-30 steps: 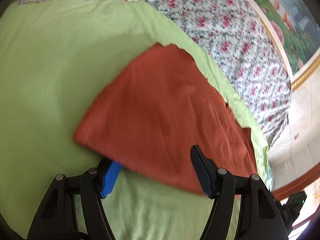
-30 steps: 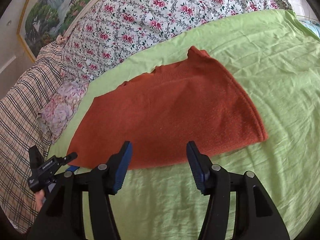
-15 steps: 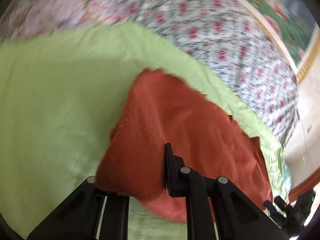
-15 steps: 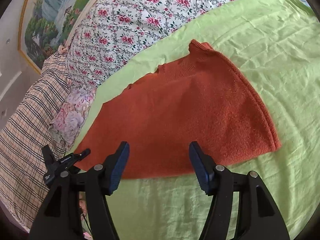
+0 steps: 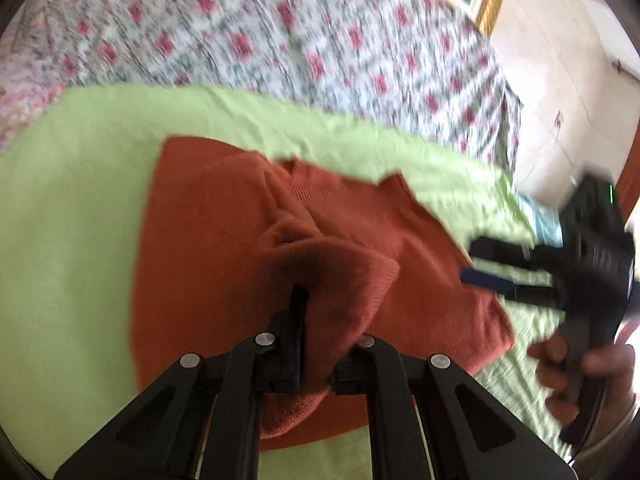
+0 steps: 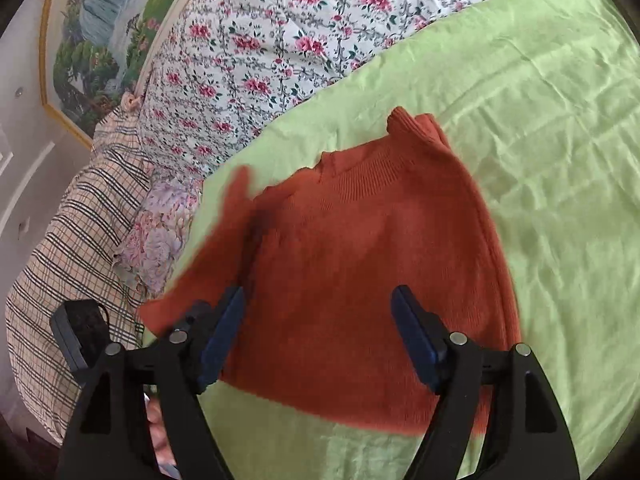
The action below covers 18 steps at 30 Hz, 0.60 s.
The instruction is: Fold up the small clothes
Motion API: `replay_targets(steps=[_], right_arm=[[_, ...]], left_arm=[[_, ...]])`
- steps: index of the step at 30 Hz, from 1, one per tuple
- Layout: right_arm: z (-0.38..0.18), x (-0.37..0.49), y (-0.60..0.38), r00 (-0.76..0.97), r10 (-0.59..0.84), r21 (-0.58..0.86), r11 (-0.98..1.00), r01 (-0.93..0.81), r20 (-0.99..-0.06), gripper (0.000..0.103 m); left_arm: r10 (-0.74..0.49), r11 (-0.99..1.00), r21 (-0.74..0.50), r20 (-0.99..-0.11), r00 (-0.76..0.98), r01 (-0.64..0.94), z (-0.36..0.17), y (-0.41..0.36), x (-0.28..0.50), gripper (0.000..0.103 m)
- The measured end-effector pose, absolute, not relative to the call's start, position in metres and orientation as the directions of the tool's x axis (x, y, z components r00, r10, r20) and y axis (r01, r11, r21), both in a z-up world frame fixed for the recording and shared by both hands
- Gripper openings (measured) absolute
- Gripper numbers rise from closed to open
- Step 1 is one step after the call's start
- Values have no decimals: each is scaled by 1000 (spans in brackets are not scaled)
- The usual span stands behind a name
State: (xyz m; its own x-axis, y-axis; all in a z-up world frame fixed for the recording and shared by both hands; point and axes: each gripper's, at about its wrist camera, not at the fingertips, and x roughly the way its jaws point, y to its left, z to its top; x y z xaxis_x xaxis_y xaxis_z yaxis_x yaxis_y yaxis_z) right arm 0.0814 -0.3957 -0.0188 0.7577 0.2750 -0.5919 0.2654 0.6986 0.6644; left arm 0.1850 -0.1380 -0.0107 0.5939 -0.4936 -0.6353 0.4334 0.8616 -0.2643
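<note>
A rust-orange knitted sweater (image 5: 224, 232) lies on a green sheet (image 5: 72, 200). My left gripper (image 5: 316, 344) is shut on a bunched corner of it, which hangs lifted and folded over the rest of the garment. In the right wrist view the sweater (image 6: 360, 260) lies flat, except for its left edge (image 6: 236, 200), which rises in a blur. My right gripper (image 6: 320, 332) hovers over the sweater's near edge. Its jaws are opening and the pads press on nothing. The left wrist view also shows the right gripper (image 5: 508, 272), held by a hand (image 5: 592, 368).
A floral quilt (image 6: 260, 60) borders the far side of the green sheet (image 6: 540, 120). A plaid blanket (image 6: 60, 248) and a flowered pillow (image 6: 160, 240) lie at the left. A framed painting (image 6: 100, 40) hangs on the wall behind.
My left gripper closed on the sweater's edge, lifted it and carried it to the right over the garment. My right gripper spread wider and moved forward over the sweater.
</note>
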Motion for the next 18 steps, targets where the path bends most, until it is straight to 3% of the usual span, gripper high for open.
replay_targets(steps=[8, 10, 13, 15, 18], right_arm=[[-38, 174, -364, 616, 459, 670, 726, 156, -641, 75], [-51, 202, -352, 563, 490, 669, 727, 158, -666, 70], [-67, 236, -337, 504, 554, 699, 699, 152, -663, 48], [-74, 251, -332, 488, 545, 687, 706, 171, -682, 17], [-55, 247, -330, 536, 511, 658, 743, 118, -672, 14]], left_arm=[[-487, 863, -242, -633, 602, 444, -21, -135, 178, 7], [-487, 862, -238, -634, 601, 448, -21, -133, 177, 7], [-484, 862, -228, -636, 601, 454, -19, -134, 175, 7], [-488, 858, -222, -636, 598, 464, -16, -136, 174, 7], [-513, 840, -215, -611, 603, 498, 1, -143, 168, 7]])
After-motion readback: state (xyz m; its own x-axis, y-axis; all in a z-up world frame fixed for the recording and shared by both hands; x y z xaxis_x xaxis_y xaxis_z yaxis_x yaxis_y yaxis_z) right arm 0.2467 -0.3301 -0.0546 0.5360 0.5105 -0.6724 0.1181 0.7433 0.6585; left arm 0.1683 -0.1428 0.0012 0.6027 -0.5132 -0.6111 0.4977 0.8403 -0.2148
